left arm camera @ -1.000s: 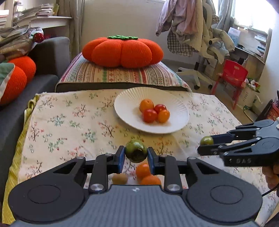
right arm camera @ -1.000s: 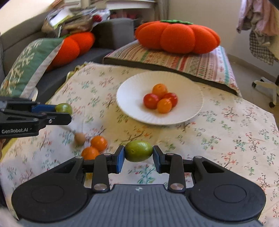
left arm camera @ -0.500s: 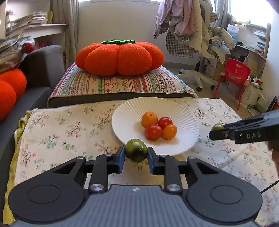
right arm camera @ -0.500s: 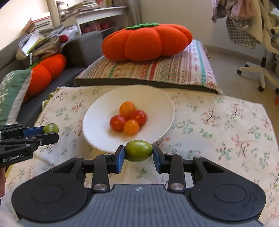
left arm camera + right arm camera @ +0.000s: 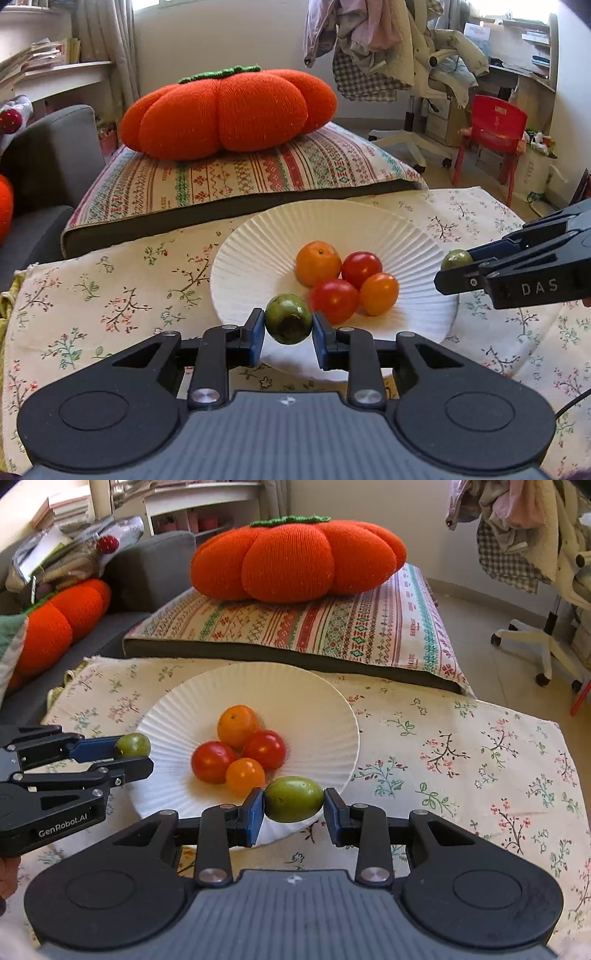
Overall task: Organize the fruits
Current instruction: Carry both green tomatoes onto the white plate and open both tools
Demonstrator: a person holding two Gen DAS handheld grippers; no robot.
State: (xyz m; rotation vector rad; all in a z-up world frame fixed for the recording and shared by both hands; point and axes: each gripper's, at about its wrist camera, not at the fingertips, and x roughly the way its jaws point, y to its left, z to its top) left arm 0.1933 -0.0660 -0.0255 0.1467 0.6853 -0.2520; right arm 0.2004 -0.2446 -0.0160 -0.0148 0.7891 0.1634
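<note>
both hands are bringing fruit to the white plate (image 5: 258,236), which sits on the flowered cloth (image 5: 92,295) and already holds two orange and two red small fruits in a cluster. the left gripper (image 5: 289,325) has its fingers pinching a round green fruit (image 5: 288,320) above the near left rim of the plate. the right gripper (image 5: 294,802) has its fingers pinching an oval green fruit (image 5: 294,798) over the near right rim.

this looks like the carry-and-place step. the next move likely calls for lowering each fruit to a bare spot beside the cluster, then spreading the fingers gently so nothing rolls off the shallow rim.

how high each green fruit hangs above the plate is hard to judge. the near edge of the plate and the cloth below it are hidden behind the gripper bodies, so any fruit left there cannot be seen.
</note>
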